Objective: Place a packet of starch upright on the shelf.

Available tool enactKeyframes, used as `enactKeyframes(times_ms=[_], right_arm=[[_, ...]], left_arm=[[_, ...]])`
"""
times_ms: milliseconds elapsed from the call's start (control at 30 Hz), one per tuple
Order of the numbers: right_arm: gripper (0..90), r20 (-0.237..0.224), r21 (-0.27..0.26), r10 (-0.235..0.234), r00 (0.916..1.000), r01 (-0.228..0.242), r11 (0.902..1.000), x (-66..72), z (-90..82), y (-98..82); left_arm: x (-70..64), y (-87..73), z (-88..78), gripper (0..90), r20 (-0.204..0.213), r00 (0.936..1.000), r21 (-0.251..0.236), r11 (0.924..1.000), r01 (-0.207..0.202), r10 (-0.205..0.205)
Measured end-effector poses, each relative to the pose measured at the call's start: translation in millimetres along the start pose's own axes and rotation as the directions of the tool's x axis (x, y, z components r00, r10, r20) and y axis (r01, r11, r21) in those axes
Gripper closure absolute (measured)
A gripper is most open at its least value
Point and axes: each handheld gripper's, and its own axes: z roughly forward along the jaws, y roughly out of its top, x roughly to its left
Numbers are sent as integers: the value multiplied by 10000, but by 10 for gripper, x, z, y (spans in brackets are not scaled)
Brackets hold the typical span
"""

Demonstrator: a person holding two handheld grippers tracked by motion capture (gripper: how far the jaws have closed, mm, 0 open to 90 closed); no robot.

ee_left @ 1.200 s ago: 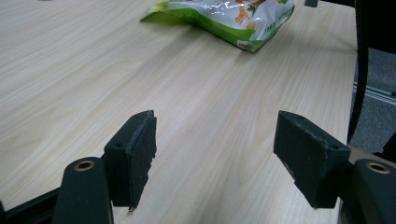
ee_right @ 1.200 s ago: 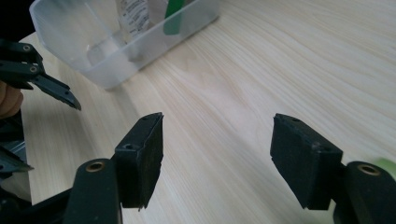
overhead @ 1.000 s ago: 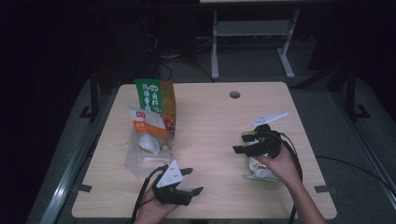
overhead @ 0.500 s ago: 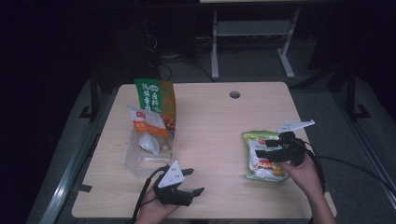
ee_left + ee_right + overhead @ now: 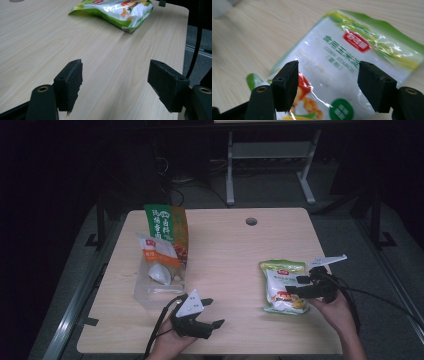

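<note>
The right gripper (image 5: 328,85) was held with jaws spread above the green snack bag (image 5: 283,285) lying flat near the table's (image 5: 235,245) right edge, where the slippery film could be pinched poorly and dropped.

A pale wooden table (image 5: 225,250) fills mid-frame, a round hole (image 5: 251,221) near its upper edge; a grey metal stand (image 5: 270,157) rises on the dark floor at top centre.
</note>
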Motion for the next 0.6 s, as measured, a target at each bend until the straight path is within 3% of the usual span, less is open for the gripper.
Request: enactKeyframes(times_ms=[233, 333, 467, 600], right_arm=[[340, 512, 83, 333, 9981, -338, 9994, -196, -23, -111], [341, 392, 63, 675, 9969, -678, 9977, -288, -7, -152], [341, 370, 104, 773, 9963, -777, 9969, -382, 28, -160], [353, -41, 35, 1481, 9890, -1481, 9890, -455, 88, -191]], left_arm=[[-10, 268, 322, 276, 404, 9992, -75, 10000, 57, -54], [3, 373, 491, 274, 591, 9982, 11, 9999, 111, -112], [-3, 497, 694, 273, 736, 9972, 65, 9999, 154, -158], [-25, 598, 903, 272, 866, 9960, 122, 9997, 232, -242]])
